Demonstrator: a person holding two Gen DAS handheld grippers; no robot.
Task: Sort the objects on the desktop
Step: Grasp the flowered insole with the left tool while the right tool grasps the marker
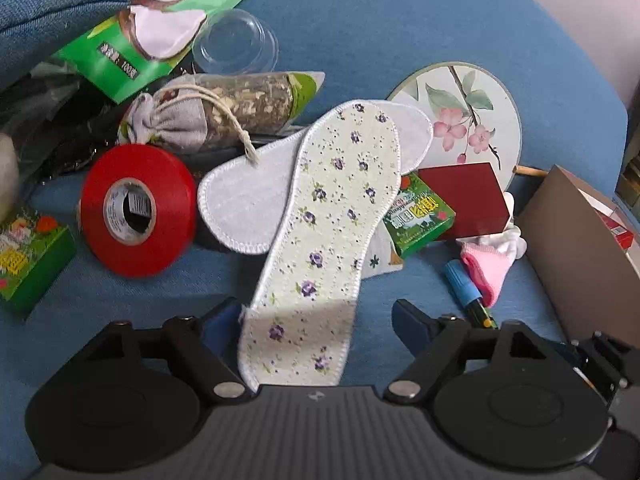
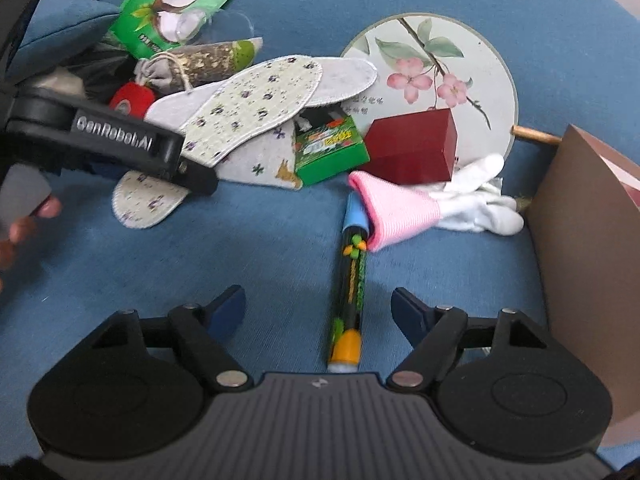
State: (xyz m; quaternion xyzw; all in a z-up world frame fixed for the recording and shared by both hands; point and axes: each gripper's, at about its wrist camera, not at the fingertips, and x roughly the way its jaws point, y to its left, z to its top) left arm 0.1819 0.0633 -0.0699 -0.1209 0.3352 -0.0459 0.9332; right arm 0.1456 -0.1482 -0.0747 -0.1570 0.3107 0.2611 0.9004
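A floral insole (image 1: 320,240) lies lengthwise between the fingers of my open left gripper (image 1: 318,320), its heel under the gripper body; it rests across a second, white insole (image 1: 240,204). In the right wrist view the left gripper's black body (image 2: 120,148) sits over the same floral insole (image 2: 248,100). My right gripper (image 2: 318,312) is open over a marker pen (image 2: 352,280) with a blue cap and an orange end, which lies between its fingers. A pink and white sock (image 2: 404,212) covers the pen's cap.
A red tape roll (image 1: 136,210), a green box (image 2: 330,148), a dark red box (image 2: 412,148), a round flower fan (image 2: 432,76), a cloth pouch (image 1: 176,120), a green packet (image 1: 160,20) and a clear lid (image 1: 236,44) lie on the blue cloth. A brown cardboard box (image 2: 592,248) stands at right.
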